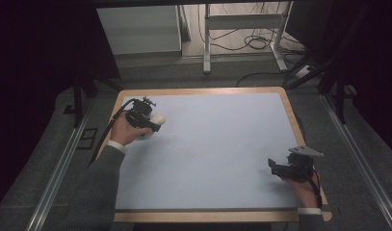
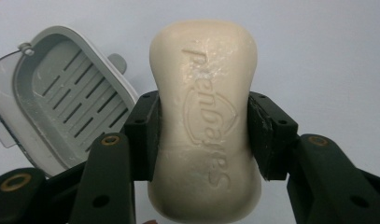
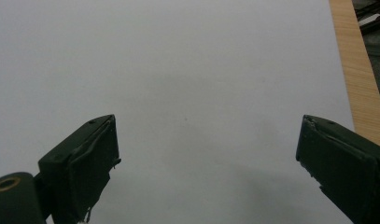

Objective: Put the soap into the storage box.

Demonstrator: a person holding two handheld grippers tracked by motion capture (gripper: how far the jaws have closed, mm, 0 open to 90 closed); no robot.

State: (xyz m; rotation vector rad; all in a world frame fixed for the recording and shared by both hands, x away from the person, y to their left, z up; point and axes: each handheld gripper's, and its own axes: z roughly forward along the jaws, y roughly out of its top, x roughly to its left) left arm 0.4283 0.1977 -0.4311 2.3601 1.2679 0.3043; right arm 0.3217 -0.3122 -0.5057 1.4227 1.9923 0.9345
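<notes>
A cream bar of soap (image 2: 204,84) with raised lettering is clamped across its waist by my left gripper (image 2: 204,135), held above the pale blue mat. Beside it on the mat lies an open grey soap dish (image 2: 61,98) with a slotted tray. In the high view the left gripper (image 1: 146,118) is at the mat's far left corner, with the pale soap (image 1: 159,118) showing at its tip. My right gripper (image 1: 274,168) rests near the mat's front right edge. Its jaws stand wide apart over bare mat (image 3: 208,154) with nothing between them.
The blue mat (image 1: 213,144) covers a wooden tabletop (image 1: 292,115) whose rim shows all round; that rim (image 3: 358,84) is close to the right gripper. Beyond the table are a metal frame (image 1: 206,43), floor cables and dark stands.
</notes>
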